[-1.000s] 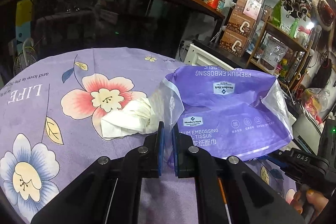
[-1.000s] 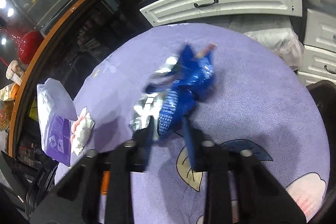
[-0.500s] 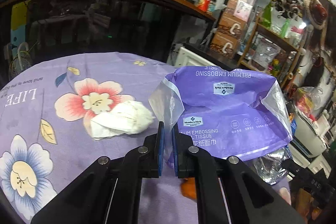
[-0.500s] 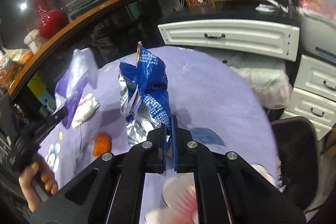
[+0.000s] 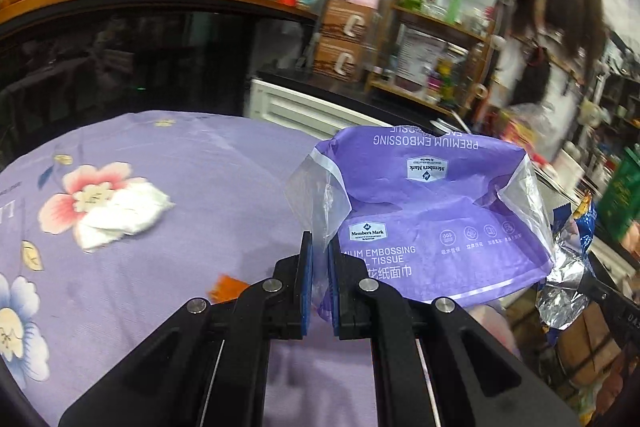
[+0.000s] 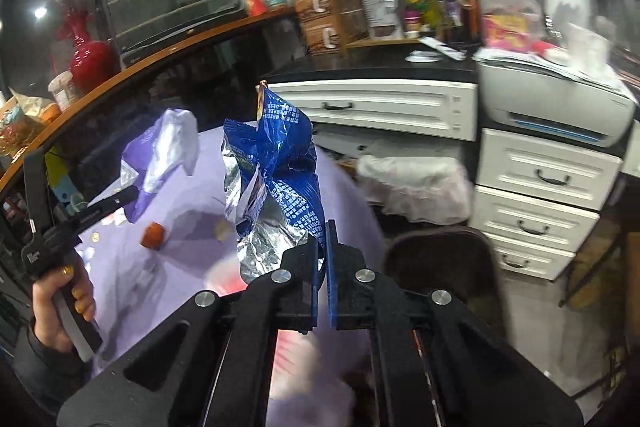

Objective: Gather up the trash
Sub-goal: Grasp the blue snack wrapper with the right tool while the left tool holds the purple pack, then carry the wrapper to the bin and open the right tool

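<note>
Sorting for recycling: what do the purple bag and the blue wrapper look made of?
Purple bag: thin plastic film, soft sheen, with clear see-through side panels. Blue wrapper: apparently metallised plastic or foil laminate, glossy printed outside, crinkled mirror-silver inside.

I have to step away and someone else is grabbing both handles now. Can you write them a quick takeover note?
Left claw: shut on the purple tissue bag, held up above the table.
Right claw: shut on the blue snack wrapper, lifted beside the bag.
Done: bag and wrapper are both picked up.
Left: wrapper is not in the bag yet. On the table remain a crumpled white tissue, an orange scrap and a small pale crumb.
</note>
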Demonstrator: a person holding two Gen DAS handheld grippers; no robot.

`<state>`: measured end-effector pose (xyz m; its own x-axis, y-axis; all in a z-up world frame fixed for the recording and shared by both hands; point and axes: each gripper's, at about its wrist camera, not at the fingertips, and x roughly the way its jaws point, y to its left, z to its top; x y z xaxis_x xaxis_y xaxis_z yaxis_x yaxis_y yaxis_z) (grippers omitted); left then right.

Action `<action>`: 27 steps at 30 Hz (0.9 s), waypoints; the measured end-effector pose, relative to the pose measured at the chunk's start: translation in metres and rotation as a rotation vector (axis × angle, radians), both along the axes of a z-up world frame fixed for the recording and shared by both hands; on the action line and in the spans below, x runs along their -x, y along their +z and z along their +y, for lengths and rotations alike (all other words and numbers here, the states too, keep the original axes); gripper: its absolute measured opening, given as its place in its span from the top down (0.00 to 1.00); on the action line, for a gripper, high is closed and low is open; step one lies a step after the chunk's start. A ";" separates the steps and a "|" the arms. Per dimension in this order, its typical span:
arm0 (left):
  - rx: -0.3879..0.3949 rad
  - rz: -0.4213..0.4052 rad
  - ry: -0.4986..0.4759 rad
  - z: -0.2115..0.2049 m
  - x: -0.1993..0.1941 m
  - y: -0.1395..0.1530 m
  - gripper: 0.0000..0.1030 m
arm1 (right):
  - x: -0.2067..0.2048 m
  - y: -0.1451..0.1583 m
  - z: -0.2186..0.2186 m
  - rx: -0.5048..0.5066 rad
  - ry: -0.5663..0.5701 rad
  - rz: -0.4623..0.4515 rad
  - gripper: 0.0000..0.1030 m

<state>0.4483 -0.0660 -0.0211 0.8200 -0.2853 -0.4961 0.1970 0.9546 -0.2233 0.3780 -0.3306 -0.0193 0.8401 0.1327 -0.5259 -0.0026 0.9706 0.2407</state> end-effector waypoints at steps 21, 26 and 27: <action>-0.075 -0.007 -0.261 -0.116 0.048 0.009 0.92 | 0.001 -0.150 -0.105 0.015 -0.250 0.300 0.96; -0.085 0.005 -0.299 -0.136 0.054 0.004 0.92 | -0.013 -0.179 -0.107 0.005 -0.268 0.355 0.96; -0.084 0.007 -0.304 -0.138 0.055 0.003 0.92 | -0.014 -0.182 -0.106 0.009 -0.270 0.363 0.96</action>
